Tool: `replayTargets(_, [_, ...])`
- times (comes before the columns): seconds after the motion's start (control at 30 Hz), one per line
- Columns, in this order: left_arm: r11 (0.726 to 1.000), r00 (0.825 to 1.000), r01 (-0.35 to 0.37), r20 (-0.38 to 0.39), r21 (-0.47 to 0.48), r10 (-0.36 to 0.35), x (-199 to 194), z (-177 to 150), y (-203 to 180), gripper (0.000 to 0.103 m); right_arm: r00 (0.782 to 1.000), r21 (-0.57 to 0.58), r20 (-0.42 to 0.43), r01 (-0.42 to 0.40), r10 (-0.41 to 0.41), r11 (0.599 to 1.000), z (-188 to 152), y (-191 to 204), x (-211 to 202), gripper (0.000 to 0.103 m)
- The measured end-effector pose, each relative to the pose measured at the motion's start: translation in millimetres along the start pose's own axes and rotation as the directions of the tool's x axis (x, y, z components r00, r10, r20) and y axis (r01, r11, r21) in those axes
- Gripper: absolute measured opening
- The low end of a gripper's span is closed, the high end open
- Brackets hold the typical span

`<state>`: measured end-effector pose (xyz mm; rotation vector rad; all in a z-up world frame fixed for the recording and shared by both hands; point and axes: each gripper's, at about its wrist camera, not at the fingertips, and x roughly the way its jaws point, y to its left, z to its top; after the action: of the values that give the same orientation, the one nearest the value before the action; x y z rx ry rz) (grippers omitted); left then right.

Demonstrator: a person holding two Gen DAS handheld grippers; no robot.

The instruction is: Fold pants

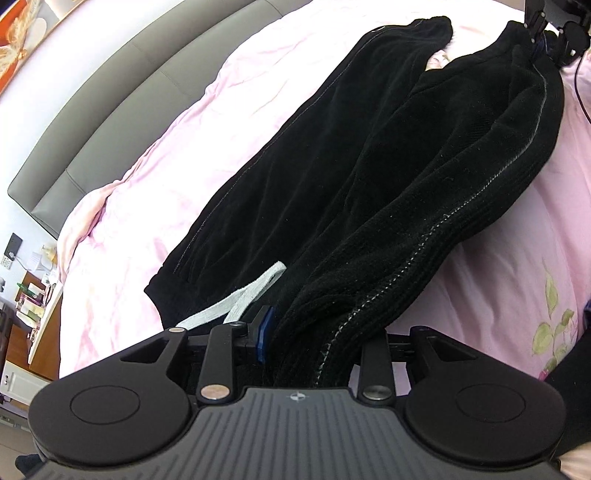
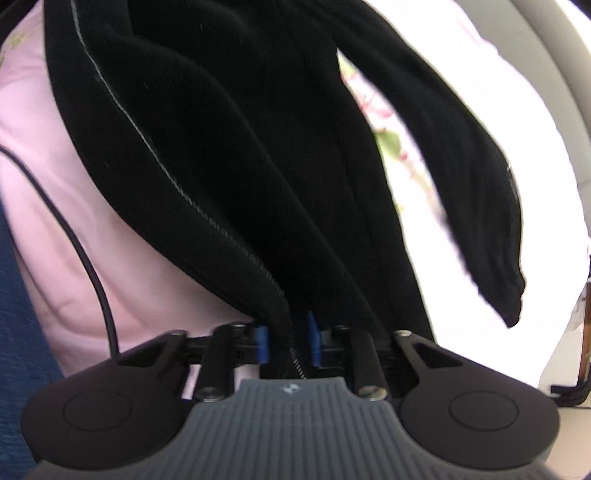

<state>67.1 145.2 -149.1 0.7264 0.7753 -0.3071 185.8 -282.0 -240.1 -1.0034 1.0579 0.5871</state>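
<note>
Black velvety pants (image 1: 332, 166) lie lengthwise on a pink bed sheet (image 1: 155, 192). One leg lies flat, the other is lifted along its side seam. A pale drawstring (image 1: 240, 299) hangs at the waist. My left gripper (image 1: 295, 339) is shut on the waistband end; only its left blue pad shows, the cloth hides the right. My right gripper (image 2: 288, 343) is shut on the seam of the leg cuff (image 2: 258, 184) and holds it up; it also shows far off in the left wrist view (image 1: 543, 33).
A grey padded headboard (image 1: 110, 110) runs along the bed's far left side. A bedside shelf with small items (image 1: 33, 295) stands at the left. A black cable (image 2: 74, 229) trails over the sheet near my right gripper. A flower print (image 1: 554, 317) marks the sheet.
</note>
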Motion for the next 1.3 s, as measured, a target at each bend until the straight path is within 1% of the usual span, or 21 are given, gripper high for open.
replayTargets(0.07, [1.000,1.000,0.005,-0.007,0.020,-0.005,0,-5,-1,0.044,0.996,0.004,0.044,0.078,-0.078,0.997,-1,-4,-9,0.000])
replayTargets(0.1, [1.000,1.000,0.009,-0.008,0.028,-0.009,-3,-6,-3,0.039,0.988,0.025,0.081,0.132,-0.133,0.991,0,-11,-20,0.000])
replayTargets(0.13, [0.999,1.000,0.016,0.003,0.037,-0.016,-10,-6,-3,0.032,0.975,0.066,0.120,0.181,-0.188,0.981,0,-18,-33,0.000])
replayTargets(0.2, [0.999,0.999,-0.005,0.044,0.043,0.003,-23,1,1,0.028,0.941,0.149,0.184,0.260,-0.285,0.954,-1,-33,-62,0.000])
replayTargets(0.3, [1.000,0.997,-0.015,0.078,0.020,0.013,-35,17,18,0.027,0.900,0.187,0.219,0.340,-0.377,0.922,0,-48,-93,0.000])
replayTargets(0.4, [1.000,0.994,-0.016,0.106,0.000,0.016,-34,32,41,0.026,0.875,0.176,0.238,0.387,-0.421,0.905,3,-61,-108,0.000])
replayTargets(0.53, [0.999,0.992,-0.038,0.119,0.020,0.035,-15,54,69,0.026,0.864,0.138,0.236,0.424,-0.445,0.895,20,-81,-106,0.000])
replayTargets(0.63, [0.998,0.992,-0.051,0.115,0.038,0.047,11,77,96,0.026,0.859,0.063,0.225,0.459,-0.460,0.886,40,-100,-96,0.000])
replayTargets(0.7, [0.999,0.994,-0.040,0.099,0.032,0.037,36,92,118,0.027,0.858,0.003,0.218,0.475,-0.464,0.880,58,-123,-81,0.000])
replayTargets(0.73, [1.000,0.997,-0.017,0.079,0.010,0.016,53,101,132,0.027,0.863,-0.020,0.211,0.473,-0.459,0.881,66,-135,-73,0.000])
replayTargets(0.8, [0.999,0.999,0.029,0.035,-0.024,-0.028,92,118,153,0.027,0.882,-0.072,0.184,0.453,-0.434,0.889,88,-164,-50,0.000])
replayTargets(0.87, [0.997,0.998,0.060,-0.013,-0.048,-0.061,132,125,164,0.027,0.901,-0.124,0.148,0.426,-0.408,0.896,111,-190,-16,0.000])
replayTargets(0.9, [0.996,0.996,0.071,-0.044,-0.057,-0.073,157,131,168,0.028,0.909,-0.144,0.128,0.412,-0.396,0.900,124,-202,1,0.000])
replayTargets(0.97, [0.994,0.992,0.069,-0.096,-0.079,-0.076,195,129,169,0.030,0.922,-0.177,0.091,0.387,-0.376,0.905,146,-219,37,0.000])
replayTargets(1.03, [0.991,0.984,0.052,-0.163,-0.120,-0.072,237,127,168,0.041,0.935,-0.188,0.056,0.354,-0.350,0.916,168,-230,71,0.000])
replayTargets(1.07, [0.989,0.979,0.048,-0.188,-0.138,-0.073,251,123,171,0.044,0.941,-0.189,0.037,0.336,-0.335,0.923,178,-233,87,0.001])
replayTargets(1.1, [0.987,0.974,0.043,-0.213,-0.157,-0.077,265,117,172,0.055,0.946,-0.193,0.013,0.319,-0.323,0.928,186,-234,103,0.005])
replayTargets(1.13, [0.983,0.971,0.023,-0.230,-0.183,-0.066,276,110,170,0.071,0.947,-0.200,-0.012,0.312,-0.321,0.929,193,-230,118,0.009])
replayTargets(1.17, [0.976,0.973,-0.010,-0.227,-0.219,-0.041,282,103,169,0.076,0.942,-0.215,-0.024,0.321,-0.334,0.922,196,-229,131,0.018])
replayTargets(1.23, [0.969,0.981,-0.030,-0.192,-0.247,-0.019,286,92,169,0.084,0.941,-0.227,-0.024,0.324,-0.338,0.919,196,-225,144,0.020])
replayTargets(1.3, [0.963,0.988,-0.016,-0.155,-0.270,-0.027,283,84,177,0.085,0.950,-0.146,-0.011,0.308,-0.313,0.940,191,-235,144,0.026])
